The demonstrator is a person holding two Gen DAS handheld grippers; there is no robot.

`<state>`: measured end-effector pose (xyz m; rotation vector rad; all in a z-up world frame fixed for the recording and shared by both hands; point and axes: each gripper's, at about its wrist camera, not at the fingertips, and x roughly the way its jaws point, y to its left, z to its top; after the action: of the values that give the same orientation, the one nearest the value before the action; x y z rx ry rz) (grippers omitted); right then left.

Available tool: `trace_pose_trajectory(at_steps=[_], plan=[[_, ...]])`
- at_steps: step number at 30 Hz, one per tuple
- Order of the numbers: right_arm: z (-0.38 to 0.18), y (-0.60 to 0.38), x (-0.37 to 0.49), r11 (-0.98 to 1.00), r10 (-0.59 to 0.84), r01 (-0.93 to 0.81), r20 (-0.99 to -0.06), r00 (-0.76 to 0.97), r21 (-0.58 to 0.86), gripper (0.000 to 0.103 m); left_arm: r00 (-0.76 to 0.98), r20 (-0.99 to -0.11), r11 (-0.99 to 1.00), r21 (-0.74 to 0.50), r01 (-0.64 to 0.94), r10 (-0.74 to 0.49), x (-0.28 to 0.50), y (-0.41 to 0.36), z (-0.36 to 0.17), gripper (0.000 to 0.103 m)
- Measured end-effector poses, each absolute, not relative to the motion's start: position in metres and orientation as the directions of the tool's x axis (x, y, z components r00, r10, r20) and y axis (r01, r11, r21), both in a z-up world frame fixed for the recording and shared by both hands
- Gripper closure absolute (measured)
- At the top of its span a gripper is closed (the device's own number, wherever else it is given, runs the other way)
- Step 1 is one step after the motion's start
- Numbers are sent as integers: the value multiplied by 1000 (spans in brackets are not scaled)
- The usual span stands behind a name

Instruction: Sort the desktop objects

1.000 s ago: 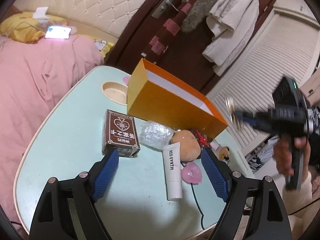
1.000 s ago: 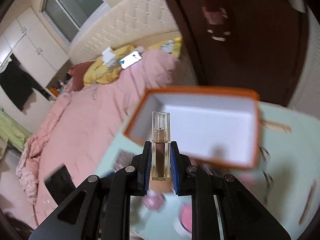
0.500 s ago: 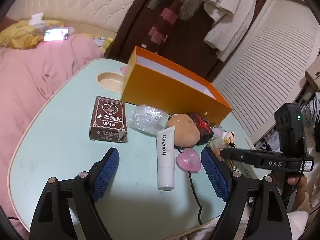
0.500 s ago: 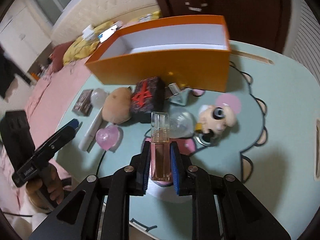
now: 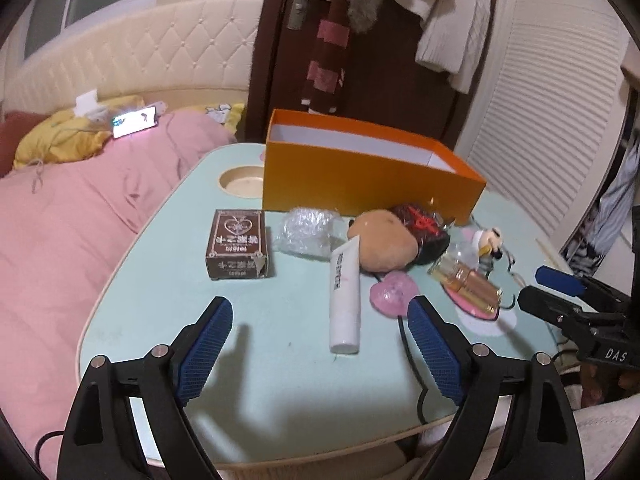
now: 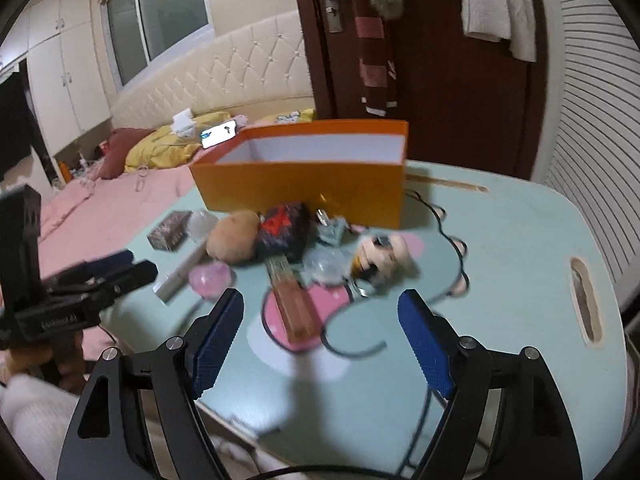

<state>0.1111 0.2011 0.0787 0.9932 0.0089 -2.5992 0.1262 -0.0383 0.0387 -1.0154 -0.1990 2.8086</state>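
An open orange box (image 5: 360,168) stands at the back of the mint table (image 5: 260,380). In front of it lie a brown card box (image 5: 238,244), a plastic wrap ball (image 5: 306,230), a tan plush (image 5: 384,244), a white tube (image 5: 345,296), a pink heart (image 5: 392,292) and an amber perfume bottle (image 5: 466,280). The bottle (image 6: 294,300) lies flat on a pink print just ahead of my right gripper (image 6: 320,344), which is open and empty. My left gripper (image 5: 320,344) is open and empty above the table's front, short of the tube.
A black-red pouch (image 6: 282,232), a small figurine (image 6: 382,254) and a black cable (image 6: 356,346) lie around the bottle. A pink bed (image 5: 60,220) borders the table on the left. A dark door (image 5: 360,40) and shutters stand behind. The right gripper shows at the right edge of the left wrist view (image 5: 560,292).
My right gripper came down from beside the orange box, laid the perfume bottle flat on the table and opened. My left gripper stayed open, its view shifting slightly.
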Motion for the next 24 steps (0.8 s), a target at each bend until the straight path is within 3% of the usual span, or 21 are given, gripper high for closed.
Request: trace_pose_trajectory(at_steps=[5,9,15,24], plan=[[63,204,104,-950,-277,295,-711,-646,102,23,-712,-687,-989,-127,-79,145,120,-35,26,13],[54,199,98,-957,-232,284,-748,-622,61,20,-711,-689,-990,-106,-93,140,120,-31,24,7],[47,182,98,-941,-202,338,-771,-604,-18,1,-699,-708,-992,-14,-124,97,119,-17,21,1],[44,183,97,-940,-204,341,-776,-597,-15,0,-697,-711,-992,-4,-129,93,119,-16,22,1]])
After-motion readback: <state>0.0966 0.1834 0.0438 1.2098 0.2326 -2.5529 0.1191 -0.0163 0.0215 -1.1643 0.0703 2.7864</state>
